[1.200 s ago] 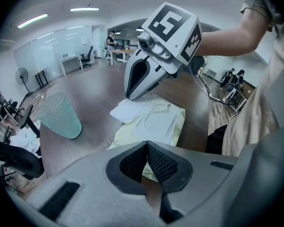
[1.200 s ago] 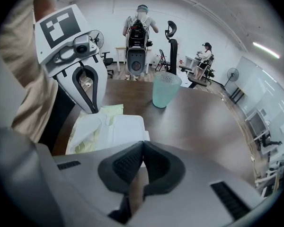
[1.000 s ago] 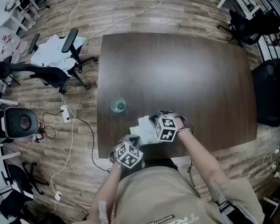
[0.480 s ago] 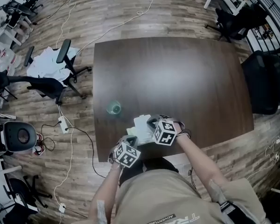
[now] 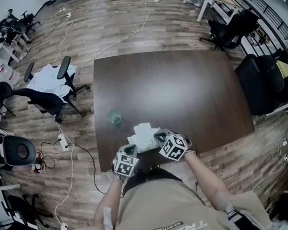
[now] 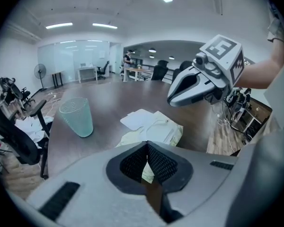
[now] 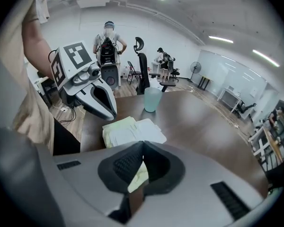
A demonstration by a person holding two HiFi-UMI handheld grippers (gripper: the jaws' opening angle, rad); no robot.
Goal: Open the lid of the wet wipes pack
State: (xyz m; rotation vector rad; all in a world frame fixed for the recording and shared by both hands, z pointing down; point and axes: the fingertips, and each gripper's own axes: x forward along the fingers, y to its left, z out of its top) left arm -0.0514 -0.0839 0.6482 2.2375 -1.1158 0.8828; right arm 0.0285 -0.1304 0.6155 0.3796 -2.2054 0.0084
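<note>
My left tongs [image 5: 130, 150] and right tongs [image 5: 159, 137] hang close together just ahead of my chest, tips angled toward each other. Both pairs of jaws are pressed together, nothing pinched. My left forearm [image 5: 111, 195] and right forearm [image 5: 204, 172] reach forward, elbows bent.

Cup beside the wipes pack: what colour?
The cup is translucent pale teal; the left gripper view shows it best.

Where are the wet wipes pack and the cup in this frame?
wet wipes pack [image 6: 162, 131], left gripper view, on its white top face.
cup [image 6: 76, 118], left gripper view, middle of its side wall.
</note>
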